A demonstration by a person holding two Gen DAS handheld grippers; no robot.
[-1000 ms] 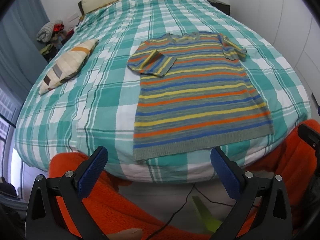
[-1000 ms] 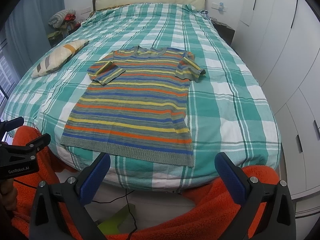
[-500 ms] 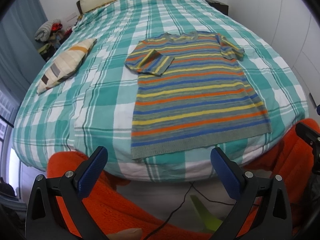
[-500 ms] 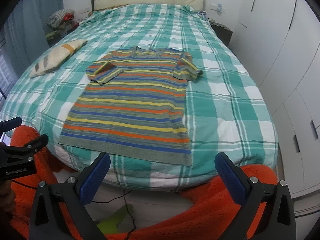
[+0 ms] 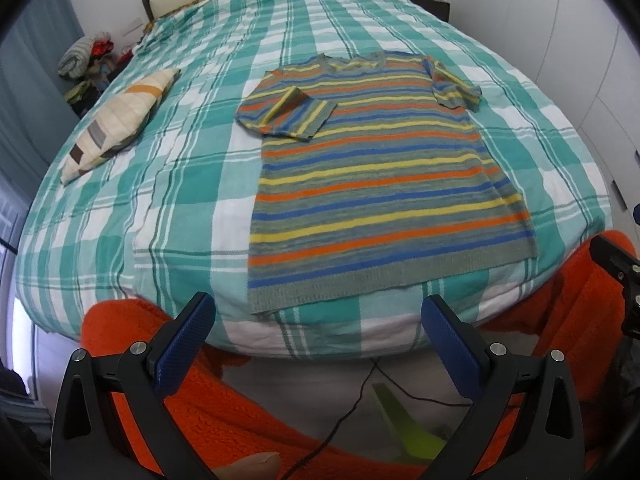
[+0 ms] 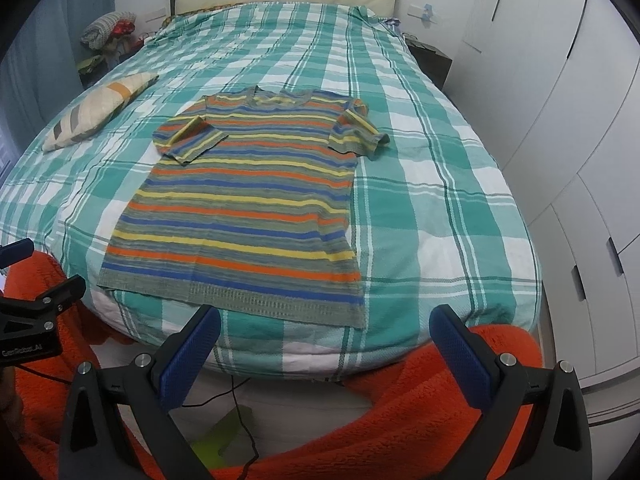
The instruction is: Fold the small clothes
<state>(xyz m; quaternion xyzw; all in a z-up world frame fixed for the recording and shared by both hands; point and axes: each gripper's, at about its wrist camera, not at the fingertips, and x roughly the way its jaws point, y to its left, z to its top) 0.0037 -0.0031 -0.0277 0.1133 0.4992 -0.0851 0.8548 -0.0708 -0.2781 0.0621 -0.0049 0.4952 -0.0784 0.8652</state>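
We hold both grippers, left point(image 5: 318, 322) and right point(image 6: 326, 332), spread wide and empty short of the multicolour striped knit T-shirt point(image 6: 244, 208) flat on the teal plaid bedspread point(image 6: 432, 216); folding unstarted, next likely hem-corner pinches.

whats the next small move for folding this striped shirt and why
Probably bring both grippers forward and down to the hem corners of the shirt. It lies flat on the bed, both sleeves already folded in, hem nearest the edge. The left gripper and right gripper have open jaws, hold nothing and sit short of the hem, so gripping it looks like the start of folding it up.
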